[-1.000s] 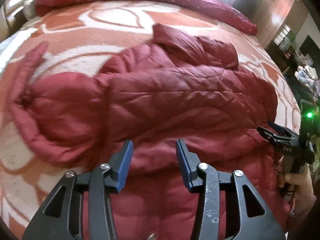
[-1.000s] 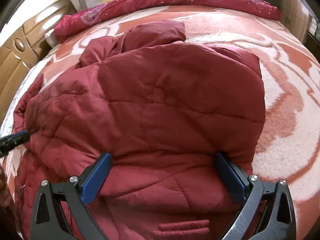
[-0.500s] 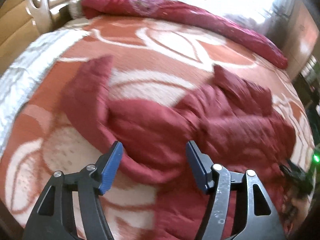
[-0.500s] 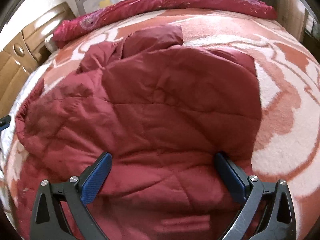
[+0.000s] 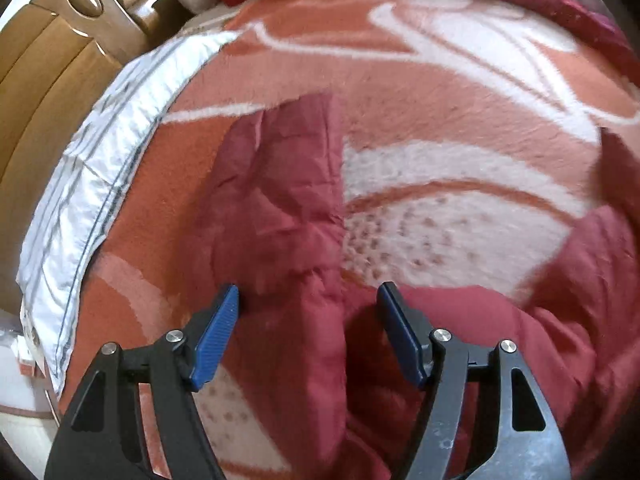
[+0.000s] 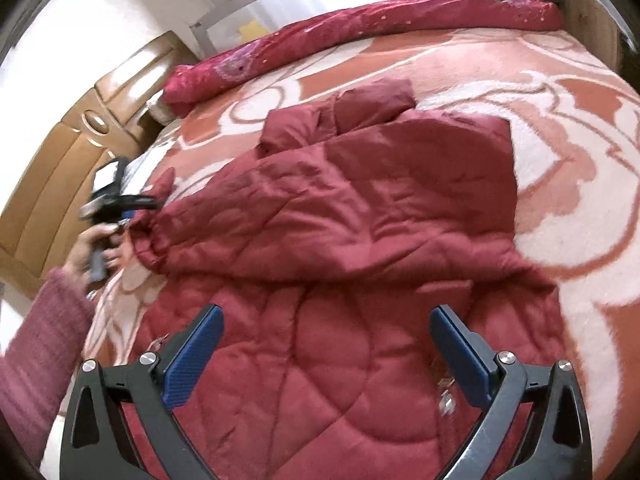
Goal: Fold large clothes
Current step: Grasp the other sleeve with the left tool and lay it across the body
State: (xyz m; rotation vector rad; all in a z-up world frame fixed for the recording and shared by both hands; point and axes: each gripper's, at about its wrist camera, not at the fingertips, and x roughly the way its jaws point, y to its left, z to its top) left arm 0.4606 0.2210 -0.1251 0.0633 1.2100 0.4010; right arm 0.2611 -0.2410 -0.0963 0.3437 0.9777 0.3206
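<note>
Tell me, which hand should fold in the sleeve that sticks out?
Probably the left. The left gripper is open right above the dark red puffy jacket's outstretched sleeve. The right gripper hangs open over the jacket's body, away from that sleeve.

the coat [image 6: 360, 208] is dark red, quilted in stitched panels. the blanket [image 6: 560, 128] under it is orange-terracotta with cream swirls, speckled in places. a rolled quilt [image 6: 360, 28] at the far edge is crimson with small pink dots. the headboard [image 5: 48, 92] is glossy tan wood. the pillow [image 5: 100, 160] is white with thin grey stripes. the sleeve [image 6: 36, 352] is mauve knit. both tongs [image 5: 308, 336] [image 6: 326, 356] are black with blue pads.
</note>
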